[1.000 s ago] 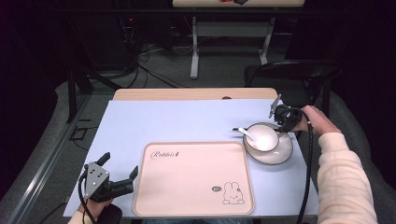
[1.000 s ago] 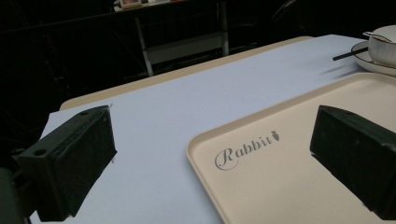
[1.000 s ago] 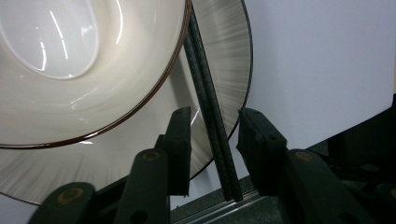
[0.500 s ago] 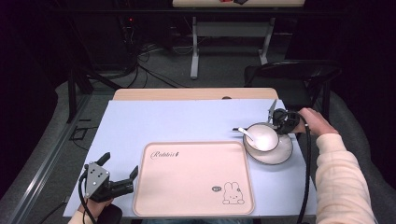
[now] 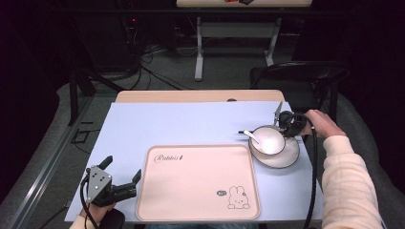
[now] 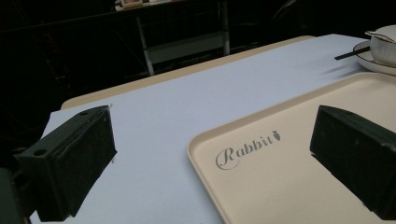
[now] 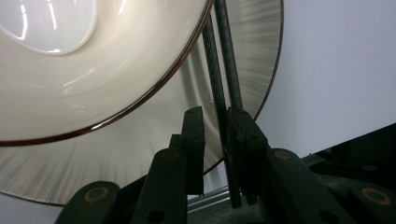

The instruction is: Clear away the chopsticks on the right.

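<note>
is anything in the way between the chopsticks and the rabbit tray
The bowl on its plate lies between the right gripper, shut on the chopsticks, and the tray; the tray's surface looks bare.

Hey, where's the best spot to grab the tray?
Pinch the tray's raised left rim, coming in low from the left, where the left gripper is open beside it. It lies flat, so only the lip offers a hold.

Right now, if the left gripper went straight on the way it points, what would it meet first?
Probably the beige tray: the left gripper, jaws wide open, already straddles its near corner. Farther along are the bowl and plate; height is unclear.
</note>
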Available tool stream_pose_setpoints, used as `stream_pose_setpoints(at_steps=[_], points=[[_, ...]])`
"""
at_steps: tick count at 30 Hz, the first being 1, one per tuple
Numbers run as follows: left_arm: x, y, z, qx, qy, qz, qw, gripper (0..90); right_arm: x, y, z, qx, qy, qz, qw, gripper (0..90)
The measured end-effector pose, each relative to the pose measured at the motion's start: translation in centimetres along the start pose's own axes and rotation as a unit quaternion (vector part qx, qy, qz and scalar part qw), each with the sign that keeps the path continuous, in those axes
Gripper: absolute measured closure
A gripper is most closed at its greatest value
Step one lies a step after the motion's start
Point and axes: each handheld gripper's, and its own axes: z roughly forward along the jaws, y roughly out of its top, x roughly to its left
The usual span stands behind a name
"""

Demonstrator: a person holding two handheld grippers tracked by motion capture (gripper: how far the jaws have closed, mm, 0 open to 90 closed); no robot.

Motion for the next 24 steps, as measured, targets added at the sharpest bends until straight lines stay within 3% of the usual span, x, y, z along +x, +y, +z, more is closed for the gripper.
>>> stream_pose_setpoints(at_steps=[3, 5, 8, 13, 20, 21, 24], points=[[0.0, 0.0, 0.0, 0.000, 0.000, 0.001, 1.0000, 0.0, -0.1, -0.1, -0.1, 0.005, -0.004, -0.012, 0.9999, 76.3], [0.0, 0.0, 0.0, 0.001, 0.000, 0.001, 1.0000, 0.0, 0.1, -0.2, -0.2, 0.003, -0.015, -0.001, 0.9999, 75.6], [0.0, 0.0, 0.0, 0.001, 0.000, 0.001, 1.0000, 0.0, -0.1, -0.1, -0.2, -0.002, -0.020, -0.012, 0.9997, 74.8], [0.0, 0.0, 0.0, 0.000, 0.001, 0.000, 1.0000, 0.0, -0.1, 0.2, 0.5, 0.004, -0.009, -0.016, 0.9998, 76.2], [0.0, 0.0, 0.0, 0.000, 0.000, 0.000, 1.0000, 0.0, 0.1, 0.2, 1.2, 0.005, 0.004, 0.003, 1.0000, 81.7], [0.0, 0.0, 0.0, 0.000, 0.000, 0.000, 1.0000, 0.0, -0.2, 0.2, 1.3, 0.003, 0.004, -0.013, 0.9999, 82.0], [0.0, 0.0, 0.0, 0.001, 0.000, 0.001, 1.0000, 0.0, 0.0, 0.1, 1.2, 0.004, 0.010, -0.008, 0.9999, 84.5]])
